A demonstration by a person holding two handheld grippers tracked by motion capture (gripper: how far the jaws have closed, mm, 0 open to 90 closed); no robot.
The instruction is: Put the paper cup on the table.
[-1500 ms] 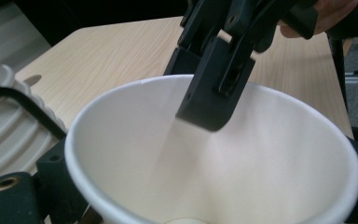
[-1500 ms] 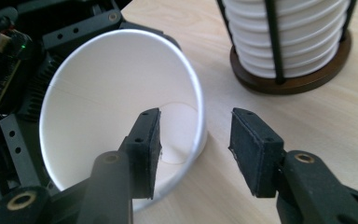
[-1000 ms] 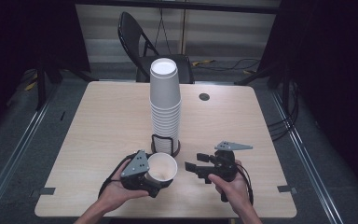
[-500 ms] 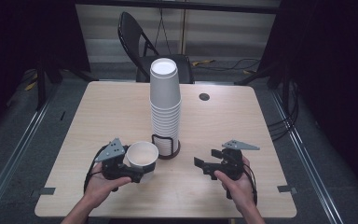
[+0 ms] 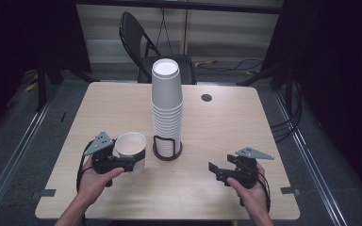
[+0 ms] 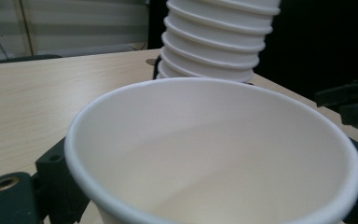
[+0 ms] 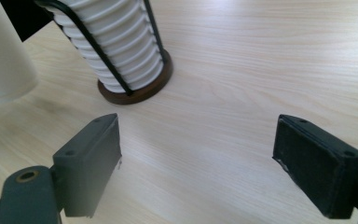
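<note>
we found the single paper cup (image 5: 131,147) at the lower left of the high view, upright with its mouth up, just left of the tall stack of cups (image 5: 167,106) that stood in a wire holder (image 5: 167,147) near the middle of the table (image 5: 217,127). the left gripper (image 5: 133,162) pinched the cup low on its wall, a jaw on either side; in the left gripper view the rim of the cup (image 6: 214,154) spread across the lower frame with a black jaw at each bottom corner. we could not tell whether the cup's base touched the table or hung just above it. the right gripper (image 5: 215,172) sat at the lower right of the high view, well apart from the cup, its jaws spread wide with nothing but bare wood between them in the right gripper view; they had just been opening.

we judged the cup to be very light, thin-walled and easily crushed or ovalled by a firm squeeze. its smooth tapered wall looked likely to slip upward out of a loose pinch, so we thought the better hold was across the body under the rolled rim, or low near the stiffer base, with gentle pressure. empty, it seemed prone to tipping at a nudge.

we read no brand, label or writing on the cups, the holder or the table; all the cups were plain white
</note>
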